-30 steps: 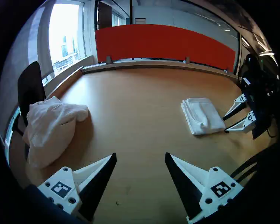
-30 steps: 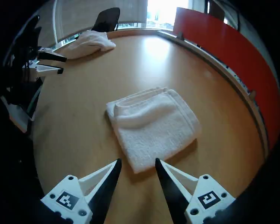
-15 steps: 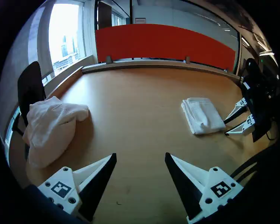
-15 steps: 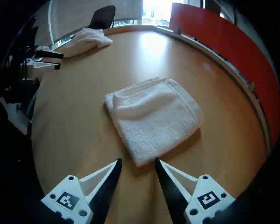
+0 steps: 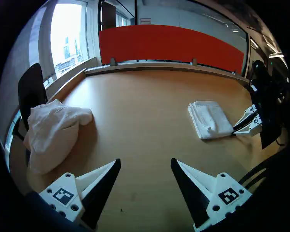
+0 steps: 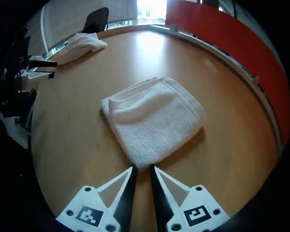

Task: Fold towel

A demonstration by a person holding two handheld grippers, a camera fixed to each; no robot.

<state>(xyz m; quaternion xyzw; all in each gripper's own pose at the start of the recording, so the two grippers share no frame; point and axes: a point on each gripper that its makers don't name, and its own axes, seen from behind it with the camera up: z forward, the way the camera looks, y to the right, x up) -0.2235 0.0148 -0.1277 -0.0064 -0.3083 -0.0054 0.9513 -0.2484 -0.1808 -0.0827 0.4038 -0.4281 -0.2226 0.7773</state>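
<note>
Office: red desk partition point(image 5: 168, 44), black chair point(image 5: 31, 92), big windows point(image 5: 67, 42).

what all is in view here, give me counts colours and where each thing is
folded towel: 1, white, on the table just ahead of the right gripper
crumpled towel: 1, white, at the table's edge beside the chair
table: 1, light wood, under both towels
partition: 1, red, along the table's far side
chair: 1, black, behind the crumpled towel
left gripper: 1, white with black fingers, open over bare table
right gripper: 1, same colours, fingers nearly together at the folded towel's near corner, grip unclear
</note>
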